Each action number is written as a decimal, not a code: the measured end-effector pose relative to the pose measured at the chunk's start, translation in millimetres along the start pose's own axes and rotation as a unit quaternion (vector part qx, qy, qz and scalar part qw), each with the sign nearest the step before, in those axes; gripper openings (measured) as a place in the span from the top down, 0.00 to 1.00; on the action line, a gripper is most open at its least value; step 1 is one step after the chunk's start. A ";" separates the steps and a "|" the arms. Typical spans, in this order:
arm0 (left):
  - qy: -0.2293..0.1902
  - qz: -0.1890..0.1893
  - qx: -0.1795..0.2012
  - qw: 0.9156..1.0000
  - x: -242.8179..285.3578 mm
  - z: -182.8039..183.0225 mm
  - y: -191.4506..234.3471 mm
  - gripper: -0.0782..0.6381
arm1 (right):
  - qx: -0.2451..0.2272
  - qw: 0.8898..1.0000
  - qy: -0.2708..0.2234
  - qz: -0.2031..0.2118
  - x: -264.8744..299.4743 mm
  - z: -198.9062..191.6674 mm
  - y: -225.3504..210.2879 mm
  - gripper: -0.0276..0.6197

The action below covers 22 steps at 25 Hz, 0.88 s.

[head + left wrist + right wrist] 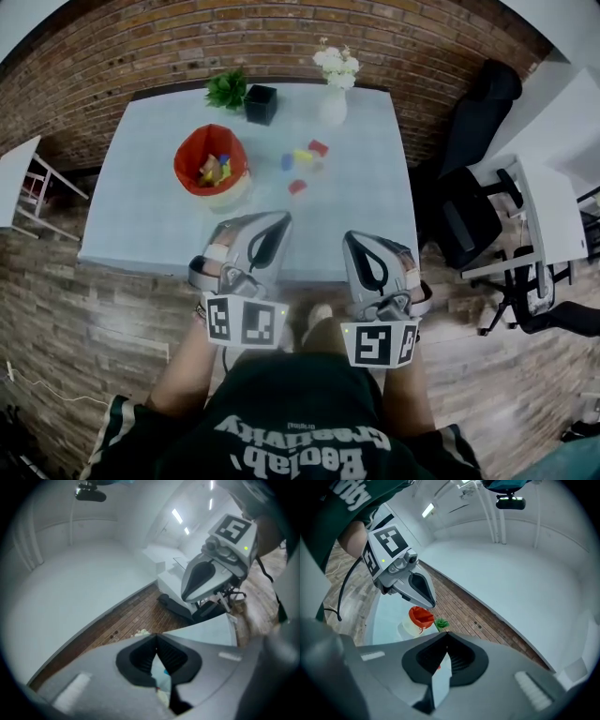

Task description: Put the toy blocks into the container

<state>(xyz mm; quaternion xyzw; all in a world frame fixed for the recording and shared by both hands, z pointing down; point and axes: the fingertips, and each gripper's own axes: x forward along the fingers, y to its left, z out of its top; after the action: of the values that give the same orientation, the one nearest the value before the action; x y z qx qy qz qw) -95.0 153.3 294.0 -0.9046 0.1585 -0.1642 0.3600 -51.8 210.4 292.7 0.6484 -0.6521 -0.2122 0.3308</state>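
Head view: container (pixel 182 161) upright, mouth up

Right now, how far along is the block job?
Done: a few blocks already lie in the red-lined container. In hand: nothing. The left gripper and right gripper are shut and empty at the table edge. Left: blue block, yellow block, far red block and near red block sit on the table.

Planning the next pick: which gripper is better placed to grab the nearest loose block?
Probably the left gripper: its closed tips are closer to the nearest red block, and the container sits on its side.
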 end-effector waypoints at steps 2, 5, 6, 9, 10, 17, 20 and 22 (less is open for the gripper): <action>0.006 -0.004 -0.003 1.000 3.3 -6.5 -2.1 0.89 | 0.003 1.000 0.002 0.004 2.4 -3.4 2.8 0.95; 0.015 -0.007 -0.004 1.000 14.1 -14.9 -1.6 0.89 | 0.008 1.000 0.002 0.008 11.7 -10.4 0.8 0.95; 0.018 -0.007 -0.005 1.000 18.8 -17.0 -0.1 0.89 | 0.010 1.000 0.001 0.010 16.6 -13.3 -0.8 0.95; 0.024 -0.007 -0.009 1.000 36.4 -22.4 3.9 0.89 | 0.015 1.000 -0.003 0.015 33.4 -23.2 -8.5 0.95; 0.028 -0.007 -0.011 1.000 43.3 -24.8 5.0 0.89 | 0.016 1.000 -0.005 0.017 39.7 -26.8 -11.9 0.95; 0.069 0.007 -0.025 0.997 107.9 -49.0 21.7 0.89 | 0.024 0.998 -0.032 0.047 101.3 -58.4 -45.4 0.95; 0.087 0.016 -0.027 0.996 140.4 -59.0 30.1 0.89 | 0.021 0.997 -0.046 0.059 131.9 -74.1 -63.6 0.95; 0.100 0.023 -0.031 0.994 159.5 -66.3 36.4 0.89 | 0.019 0.996 -0.056 0.065 151.8 -83.4 -76.7 0.95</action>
<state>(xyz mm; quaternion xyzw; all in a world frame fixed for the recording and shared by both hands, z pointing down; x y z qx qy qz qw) 14.5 23.9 343.1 -0.8904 0.2197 -0.2403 0.3181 70.3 68.1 320.0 0.5979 -0.7143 -0.2135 0.2946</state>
